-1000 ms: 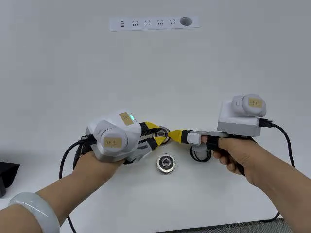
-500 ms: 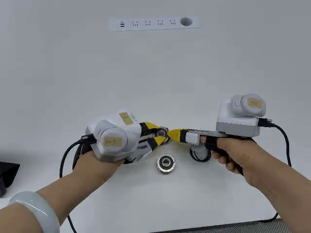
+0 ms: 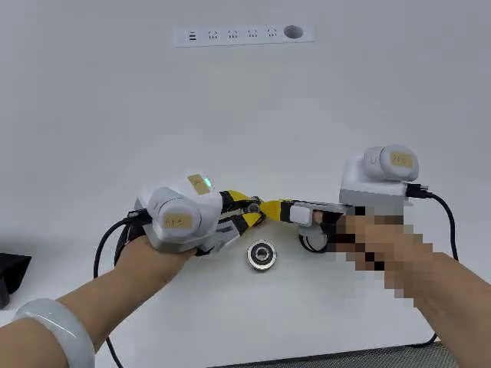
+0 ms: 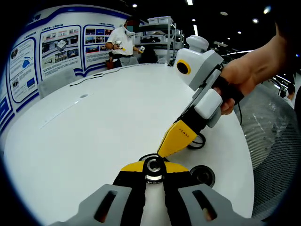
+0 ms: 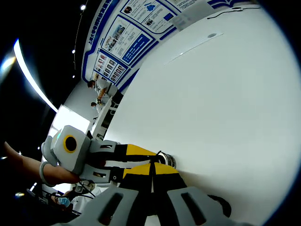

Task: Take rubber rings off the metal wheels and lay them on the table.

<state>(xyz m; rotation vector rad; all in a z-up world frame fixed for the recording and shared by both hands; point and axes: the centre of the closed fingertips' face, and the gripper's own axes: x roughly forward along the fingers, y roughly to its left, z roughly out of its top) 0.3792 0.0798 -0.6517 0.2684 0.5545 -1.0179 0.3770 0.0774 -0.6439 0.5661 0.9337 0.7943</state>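
Note:
My left gripper (image 3: 252, 212) is shut on a small metal wheel (image 4: 153, 164), holding it just above the white table (image 3: 230, 123). A black rubber ring sits around the wheel's rim. My right gripper (image 3: 269, 208) comes in from the right with its yellow tips pressed together at that rim (image 5: 151, 168), pinching the ring's edge. In the left gripper view its yellow tip (image 4: 177, 138) touches the wheel from the upper right. A second wheel (image 3: 261, 255) with its ring on lies flat on the table below. A loose rubber ring (image 3: 314, 243) lies under the right gripper.
A white power strip (image 3: 243, 35) lies at the far side of the table. A black object (image 3: 11, 277) sits at the left edge. Cables trail from both grippers toward the table's near edge. Bare table spreads beyond the wheels.
Both grippers have risen slightly with the held wheel. The right gripper has slid a little left, closer onto the wheel's rim.

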